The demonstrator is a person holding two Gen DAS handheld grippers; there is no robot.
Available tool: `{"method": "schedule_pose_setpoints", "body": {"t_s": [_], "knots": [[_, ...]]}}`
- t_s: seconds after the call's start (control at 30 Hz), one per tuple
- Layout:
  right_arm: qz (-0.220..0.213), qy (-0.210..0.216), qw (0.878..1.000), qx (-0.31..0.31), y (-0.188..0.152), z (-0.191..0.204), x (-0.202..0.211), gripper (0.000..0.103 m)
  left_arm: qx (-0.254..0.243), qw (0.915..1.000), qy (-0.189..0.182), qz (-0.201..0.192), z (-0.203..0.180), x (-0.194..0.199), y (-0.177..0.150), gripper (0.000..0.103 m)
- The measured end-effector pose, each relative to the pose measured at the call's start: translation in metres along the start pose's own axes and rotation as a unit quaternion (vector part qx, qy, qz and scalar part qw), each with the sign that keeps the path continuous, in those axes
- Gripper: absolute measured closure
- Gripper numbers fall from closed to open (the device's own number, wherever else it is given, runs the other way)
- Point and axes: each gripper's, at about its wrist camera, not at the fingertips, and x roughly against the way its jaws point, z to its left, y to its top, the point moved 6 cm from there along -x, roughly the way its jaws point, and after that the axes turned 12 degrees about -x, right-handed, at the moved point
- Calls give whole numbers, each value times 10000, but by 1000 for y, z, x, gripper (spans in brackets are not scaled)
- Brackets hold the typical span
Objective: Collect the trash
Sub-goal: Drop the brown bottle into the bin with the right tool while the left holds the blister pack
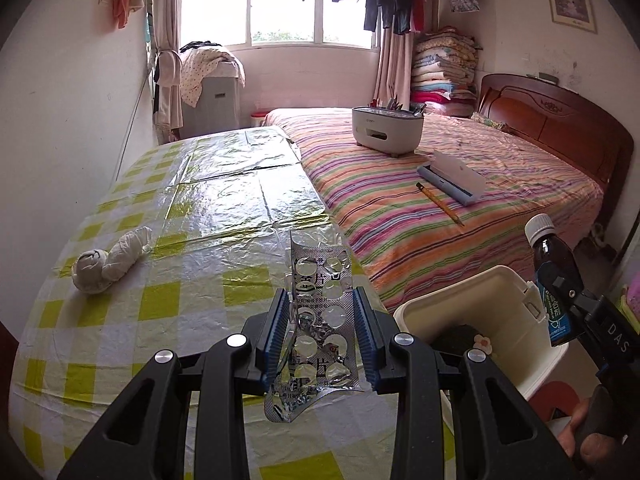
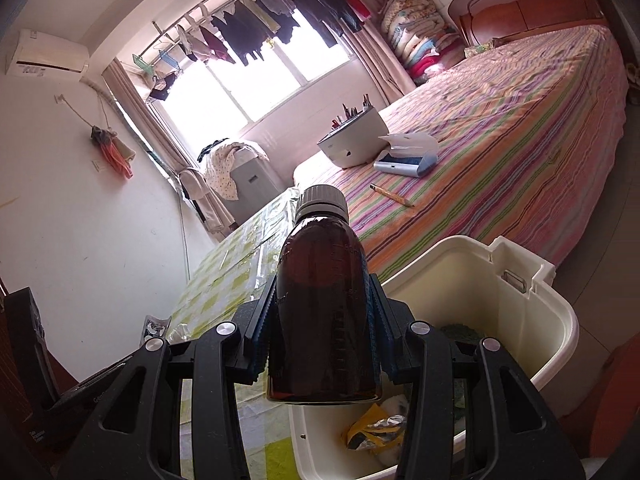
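My left gripper (image 1: pixel 322 322) is shut on an empty silver pill blister pack (image 1: pixel 320 312), held upright above the checked table (image 1: pixel 120 320). A crumpled white tissue wad (image 1: pixel 108 266) lies on the table to the left. My right gripper (image 2: pixel 324 320) is shut on a brown medicine bottle (image 2: pixel 322 312) with a grey cap, held over the cream trash bin (image 2: pixel 552 320). The bin holds a yellow and silver wrapper (image 2: pixel 376 428). In the left wrist view the bottle (image 1: pixel 554 276) and the bin (image 1: pixel 460 304) show at the right.
A bed with a striped sheet (image 1: pixel 460 184) stands right of the table. On it are a white organiser with pens (image 1: pixel 387 128), a blue and white case (image 1: pixel 452 178) and a yellow pencil (image 1: pixel 440 204). Shiny foil (image 1: pixel 240 184) covers the table's far half.
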Motion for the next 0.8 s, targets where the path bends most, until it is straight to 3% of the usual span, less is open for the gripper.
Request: {"method": "schedule_pose_setpoints", "body": {"t_s": [0.47, 0.8], "knots": [[61, -313, 9989, -357, 6, -23, -10, 58, -212, 9996, -150, 73, -21, -4, 3, 71], [-79, -269, 9991, -327, 8, -21, -7, 49, -235, 9995, -159, 127, -22, -6, 1, 71]]}}
